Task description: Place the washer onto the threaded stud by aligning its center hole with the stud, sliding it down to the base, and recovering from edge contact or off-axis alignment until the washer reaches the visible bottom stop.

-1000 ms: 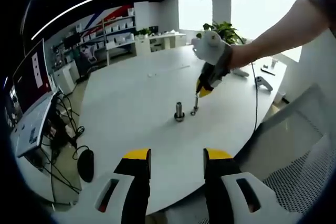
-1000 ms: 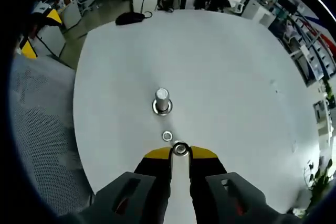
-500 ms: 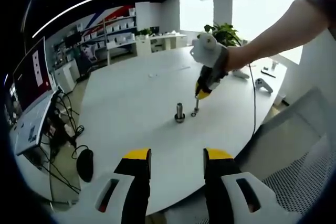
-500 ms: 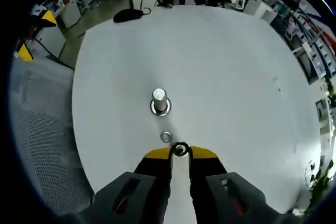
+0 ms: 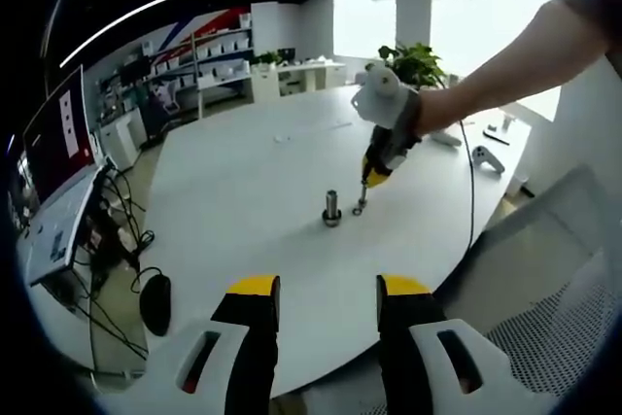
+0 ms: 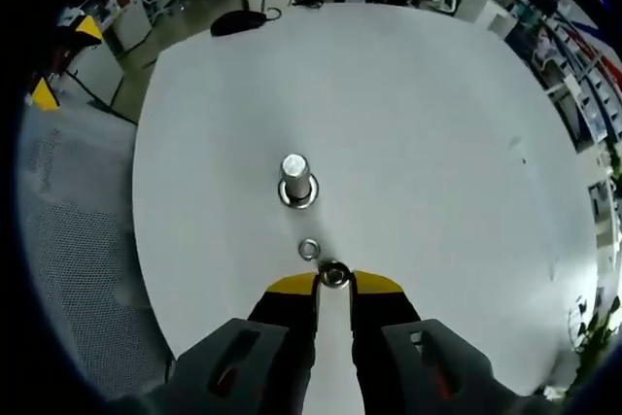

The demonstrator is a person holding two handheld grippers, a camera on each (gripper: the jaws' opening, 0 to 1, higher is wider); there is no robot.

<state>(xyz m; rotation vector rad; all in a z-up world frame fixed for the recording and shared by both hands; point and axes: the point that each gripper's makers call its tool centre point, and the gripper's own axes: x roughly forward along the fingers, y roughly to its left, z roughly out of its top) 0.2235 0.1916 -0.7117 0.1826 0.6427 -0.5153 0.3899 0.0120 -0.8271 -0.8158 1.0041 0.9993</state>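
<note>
The right gripper (image 6: 333, 284) had its yellow-tipped fingers (image 6: 290, 288) pinched together on a washer (image 6: 333, 273), held on edge above the white bench (image 6: 437, 162). A second washer (image 6: 309, 248) lay flat just ahead, and beyond it the threaded stud (image 6: 296, 178) stood upright on its base.

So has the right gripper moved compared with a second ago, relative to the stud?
Barely. In the left gripper view the right gripper hangs just right of the threaded stud, about as before, shut on a washer. A second washer lies between them.

Silver washer (image 6: 333, 274) pinched at claw tips, near upright threaded stud (image 6: 295, 180).
</note>
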